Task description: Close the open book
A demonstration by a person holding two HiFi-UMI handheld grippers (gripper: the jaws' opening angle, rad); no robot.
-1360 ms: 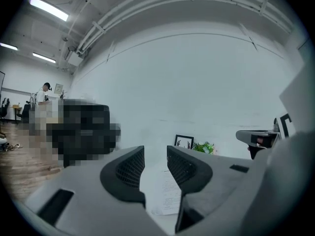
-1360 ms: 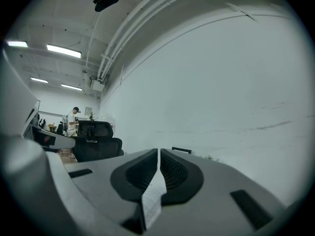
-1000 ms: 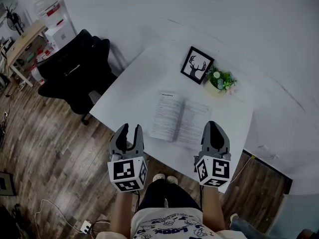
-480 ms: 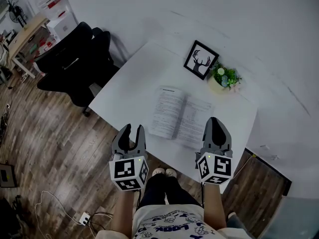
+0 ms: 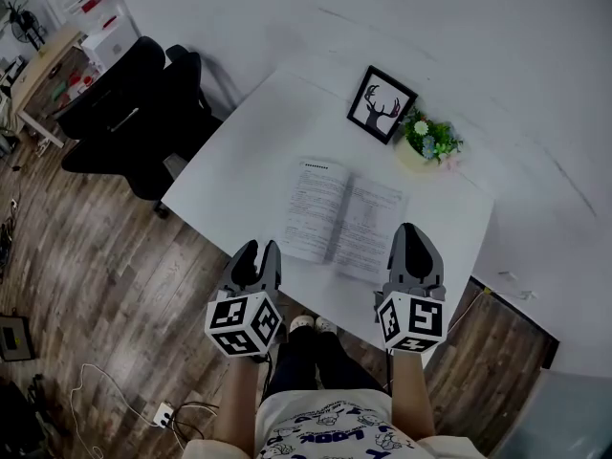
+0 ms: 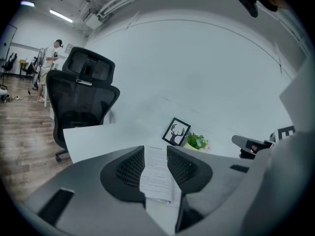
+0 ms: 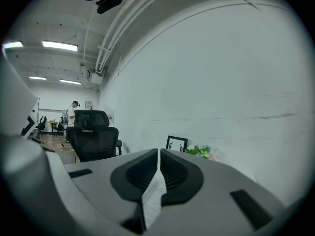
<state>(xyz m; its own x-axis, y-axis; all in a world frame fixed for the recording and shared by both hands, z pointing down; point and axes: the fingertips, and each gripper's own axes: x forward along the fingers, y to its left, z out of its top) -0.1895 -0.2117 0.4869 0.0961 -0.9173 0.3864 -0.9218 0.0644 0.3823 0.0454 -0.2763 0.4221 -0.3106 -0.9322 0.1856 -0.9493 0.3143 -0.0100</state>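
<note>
The left claw (image 5: 259,253) has rolled sideways and sunk a little.

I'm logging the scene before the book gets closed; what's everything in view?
book: one, white pages, open mid-table
table: one, white, against the wall
picture frame: one, black, deer print, behind the book
potted plant: one, green, right of the frame
office chair: one, black, left of the table
desk: one, light wood, far left
person: one, light top, far behind the chair
left claw: one, grey, jaws apart, empty, near table's front edge
right claw: one, grey, jaws nearly together, empty, over table's front edge
</note>
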